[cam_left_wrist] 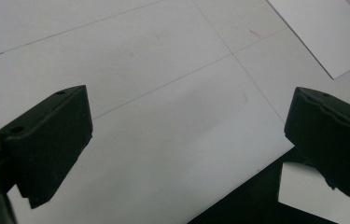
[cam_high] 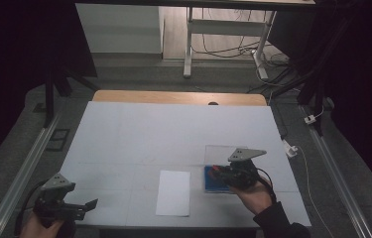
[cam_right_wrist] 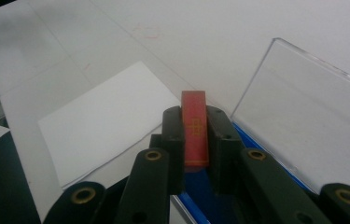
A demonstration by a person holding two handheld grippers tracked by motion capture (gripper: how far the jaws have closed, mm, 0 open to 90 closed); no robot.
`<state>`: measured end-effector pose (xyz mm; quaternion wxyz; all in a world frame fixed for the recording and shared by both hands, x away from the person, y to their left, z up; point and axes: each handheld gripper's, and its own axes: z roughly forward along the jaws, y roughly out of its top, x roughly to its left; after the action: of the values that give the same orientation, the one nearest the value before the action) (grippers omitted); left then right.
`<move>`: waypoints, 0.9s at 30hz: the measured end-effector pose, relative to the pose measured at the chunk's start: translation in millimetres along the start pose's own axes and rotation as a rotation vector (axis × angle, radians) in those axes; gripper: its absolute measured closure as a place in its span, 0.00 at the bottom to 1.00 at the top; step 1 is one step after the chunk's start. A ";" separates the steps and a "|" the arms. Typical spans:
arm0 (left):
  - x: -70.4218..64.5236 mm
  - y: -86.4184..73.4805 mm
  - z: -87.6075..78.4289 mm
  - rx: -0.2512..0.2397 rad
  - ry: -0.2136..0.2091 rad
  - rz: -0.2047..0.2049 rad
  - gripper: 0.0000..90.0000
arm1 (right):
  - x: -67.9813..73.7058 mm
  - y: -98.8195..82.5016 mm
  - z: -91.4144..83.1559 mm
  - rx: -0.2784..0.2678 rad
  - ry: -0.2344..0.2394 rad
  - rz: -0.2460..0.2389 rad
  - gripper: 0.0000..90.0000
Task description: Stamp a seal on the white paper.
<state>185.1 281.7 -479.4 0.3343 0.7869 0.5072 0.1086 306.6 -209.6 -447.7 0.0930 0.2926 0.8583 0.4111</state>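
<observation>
Red block (cam_right_wrist: 195,128) is already pinched tight in your right gripper (cam_right_wrist: 195,140) over the open blue case (cam_right_wrist: 200,196), left gripper (cam_left_wrist: 186,135) idle and wide open, so I'd guess placing it's still ahead.

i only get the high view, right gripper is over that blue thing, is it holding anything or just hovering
Observer: The right gripper is shut on a thin red block, which stands upright between the jaws.
Operator: whats the blue thing then
Observer: A blue case with its clear lid raised open beside the jaws; the block sits just above the blue base.
Operator: and the left one, anything in it
Observer: No. The left gripper is open, with only the white table cover between the jaws.
Operator: that white sheet in the middle, is it touched
Observer: The white sheet lies flat, clear of the right gripper's jaws.
</observation>
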 end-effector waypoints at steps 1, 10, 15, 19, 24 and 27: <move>0.0 0.0 0.0 0.000 0.000 -0.001 0.01 | 0.6 0.6 1.0 0.000 0.004 -0.001 0.88; 0.1 0.1 0.3 -0.001 0.001 -0.002 0.01 | 8.1 5.4 10.8 0.016 0.038 -0.026 0.88; 0.1 0.1 0.3 0.000 0.002 -0.002 0.01 | 15.5 9.3 18.4 0.034 0.072 -0.076 0.88; 0.2 0.0 0.1 0.000 0.000 -0.002 0.01 | 22.6 12.4 26.5 0.044 0.080 -0.110 0.88; 0.3 0.2 0.3 0.001 0.001 -0.001 0.01 | 27.7 15.4 35.1 0.057 0.086 -0.122 0.88; 0.1 0.1 0.3 0.000 0.002 -0.001 0.01 | 30.1 16.6 40.0 0.063 0.090 -0.120 0.88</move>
<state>185.3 281.6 -479.6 0.3338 0.7865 0.5080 0.1090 305.3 -158.1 -458.5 0.0693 0.2246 0.8902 0.3902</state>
